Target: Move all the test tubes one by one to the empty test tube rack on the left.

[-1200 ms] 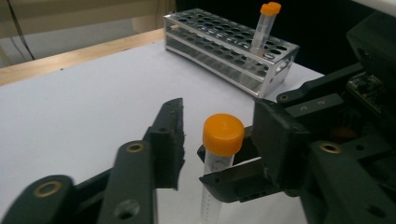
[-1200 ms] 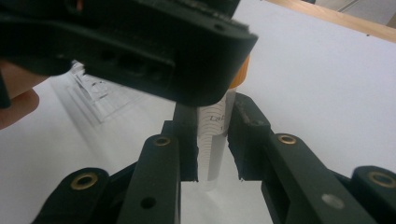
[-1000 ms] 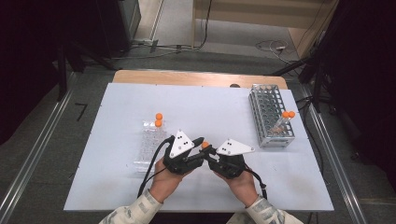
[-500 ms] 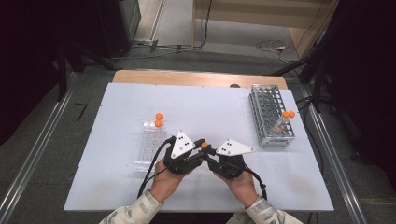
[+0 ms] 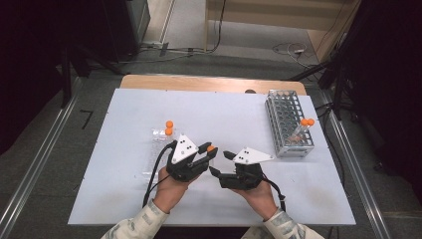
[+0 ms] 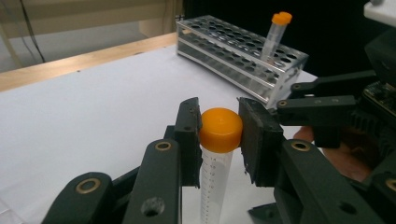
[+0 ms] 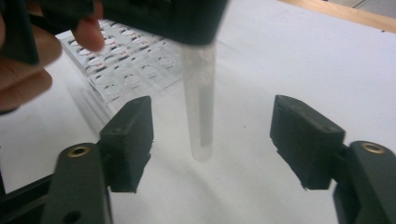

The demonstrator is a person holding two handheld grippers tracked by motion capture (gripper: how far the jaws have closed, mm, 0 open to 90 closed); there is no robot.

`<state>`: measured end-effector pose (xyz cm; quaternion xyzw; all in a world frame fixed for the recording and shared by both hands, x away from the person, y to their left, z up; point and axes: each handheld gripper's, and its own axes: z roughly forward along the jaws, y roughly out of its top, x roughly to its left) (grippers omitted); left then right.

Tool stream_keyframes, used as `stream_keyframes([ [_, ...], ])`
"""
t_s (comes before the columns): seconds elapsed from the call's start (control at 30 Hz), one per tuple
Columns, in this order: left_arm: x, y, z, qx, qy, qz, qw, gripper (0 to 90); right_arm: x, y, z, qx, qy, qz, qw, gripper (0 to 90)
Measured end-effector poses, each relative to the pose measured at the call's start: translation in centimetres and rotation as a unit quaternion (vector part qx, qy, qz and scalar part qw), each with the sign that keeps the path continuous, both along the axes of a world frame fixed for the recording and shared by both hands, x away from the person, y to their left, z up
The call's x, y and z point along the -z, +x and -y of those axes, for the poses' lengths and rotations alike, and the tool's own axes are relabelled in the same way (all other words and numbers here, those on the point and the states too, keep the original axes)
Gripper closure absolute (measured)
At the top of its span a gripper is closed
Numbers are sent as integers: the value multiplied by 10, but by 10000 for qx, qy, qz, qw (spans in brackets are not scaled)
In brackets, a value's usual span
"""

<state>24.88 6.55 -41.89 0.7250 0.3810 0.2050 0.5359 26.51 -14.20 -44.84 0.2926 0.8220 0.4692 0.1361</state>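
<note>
A clear tube [image 6: 215, 182] with an orange cap [image 6: 220, 129] hangs upright over the white table [image 5: 124, 109]. My left gripper [image 6: 219, 134] is shut on the cap, seen from above near the table's front middle [image 5: 211, 151]. My right gripper [image 7: 212, 140] faces it from the right [image 5: 219, 162]. Its jaws have just been opening and now stand wide apart. The tube's body [image 7: 198, 107] hangs between them, touching neither pad.
A metal tube rack [image 5: 288, 122] stands at the right with two orange-capped tubes [image 5: 307, 122] in its near end. A clear plastic rack [image 5: 157, 149] lies left of the hands, with two orange-capped tubes [image 5: 169, 128] at its far end.
The right gripper's jaws have spread apart off the tube. The left gripper still holds the orange-capped tube, and both hands stay where they were.
</note>
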Motion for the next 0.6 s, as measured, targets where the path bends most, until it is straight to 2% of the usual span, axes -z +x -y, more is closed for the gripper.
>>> stream_keyframes([
  [0.27, -9, 2, -16, -192, -133, 60, 9997, 702, 4, 6, 4, 135, -118, -118, 9998, 177],
  [0.6, -18, 3, -31, -417, -224, 108, 9988, 702, 6, 7, 8, 217, -216, -127, 9995, 173],
])
